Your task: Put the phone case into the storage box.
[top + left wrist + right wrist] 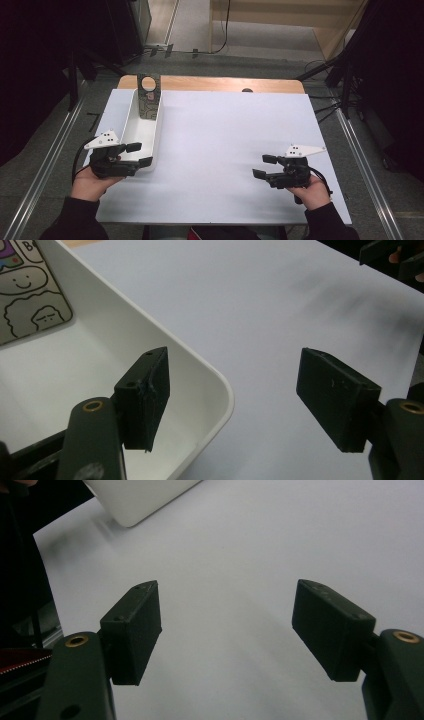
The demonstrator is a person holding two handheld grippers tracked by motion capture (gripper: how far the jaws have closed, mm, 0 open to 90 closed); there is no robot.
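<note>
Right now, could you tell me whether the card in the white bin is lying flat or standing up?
Standing: the card leans against the bin's far end, its top above the rim.

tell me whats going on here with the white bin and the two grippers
A person holds a hand-held gripper in each hand over a white table. The left hand-held gripper is open, straddling the near corner wall of the white bin, where a patterned card leans. The right hand-held gripper is open above bare table.
</note>
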